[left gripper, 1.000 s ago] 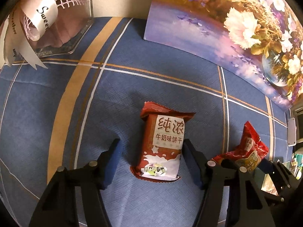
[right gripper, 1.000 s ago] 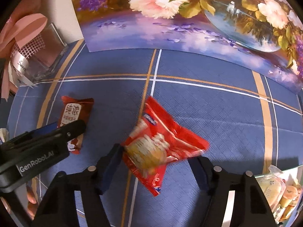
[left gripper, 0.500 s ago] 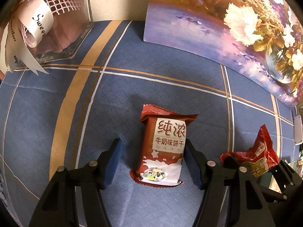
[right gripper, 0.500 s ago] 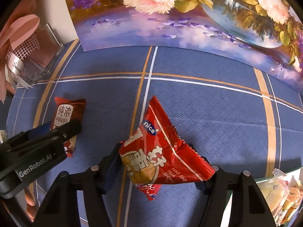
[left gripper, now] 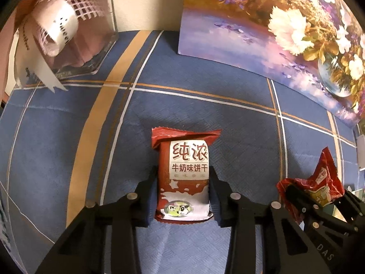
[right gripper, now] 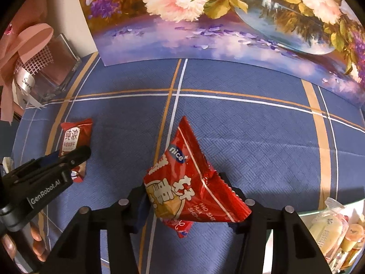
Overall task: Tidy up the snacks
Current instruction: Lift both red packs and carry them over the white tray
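Note:
A dark red milk biscuit packet (left gripper: 186,175) with a white label lies on the blue plaid tablecloth (left gripper: 205,114). My left gripper (left gripper: 183,194) is shut on its lower half, one finger on each side. The packet also shows in the right wrist view (right gripper: 74,141), with the left gripper (right gripper: 75,157) on it. My right gripper (right gripper: 187,196) is shut on a bright red snack bag (right gripper: 189,187) and holds it above the cloth. That bag also shows at the right of the left wrist view (left gripper: 319,182).
A flower painting (right gripper: 228,22) leans along the back. A clear box with pink ribbon and mesh (left gripper: 63,34) stands at the back left. A clear container with several snacks (right gripper: 335,226) sits at the front right.
My left gripper has closed onto the biscuit packet. My right gripper has closed on the red bag and raised it off the cloth.

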`<action>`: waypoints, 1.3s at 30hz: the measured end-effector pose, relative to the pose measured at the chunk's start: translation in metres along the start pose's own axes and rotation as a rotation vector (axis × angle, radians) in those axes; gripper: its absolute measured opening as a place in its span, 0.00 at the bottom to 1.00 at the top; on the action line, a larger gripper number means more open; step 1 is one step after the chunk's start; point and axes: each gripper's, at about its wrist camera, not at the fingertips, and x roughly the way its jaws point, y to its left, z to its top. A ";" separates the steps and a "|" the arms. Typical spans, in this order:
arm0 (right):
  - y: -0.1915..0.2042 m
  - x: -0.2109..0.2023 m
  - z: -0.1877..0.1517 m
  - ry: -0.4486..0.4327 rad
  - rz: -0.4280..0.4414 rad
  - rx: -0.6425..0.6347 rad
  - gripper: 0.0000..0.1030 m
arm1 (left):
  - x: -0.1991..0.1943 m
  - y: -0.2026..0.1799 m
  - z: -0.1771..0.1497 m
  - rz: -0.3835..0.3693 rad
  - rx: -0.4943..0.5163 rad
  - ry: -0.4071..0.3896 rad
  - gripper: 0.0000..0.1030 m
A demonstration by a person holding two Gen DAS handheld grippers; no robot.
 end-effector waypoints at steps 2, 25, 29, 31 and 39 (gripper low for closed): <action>0.001 -0.007 -0.001 -0.010 -0.005 -0.003 0.55 | -0.001 0.004 -0.001 -0.003 -0.012 0.001 0.40; -0.019 -0.096 -0.034 -0.066 0.054 0.093 0.54 | -0.068 0.001 -0.031 -0.003 -0.125 0.010 0.40; -0.026 -0.124 -0.046 -0.082 0.062 0.133 0.54 | -0.097 -0.002 -0.032 -0.007 -0.139 -0.011 0.39; -0.030 -0.140 -0.053 -0.092 0.062 0.155 0.54 | -0.114 -0.005 -0.035 -0.010 -0.143 -0.027 0.39; -0.057 -0.187 -0.088 -0.133 0.075 0.230 0.54 | -0.170 -0.039 -0.044 -0.051 -0.145 -0.079 0.40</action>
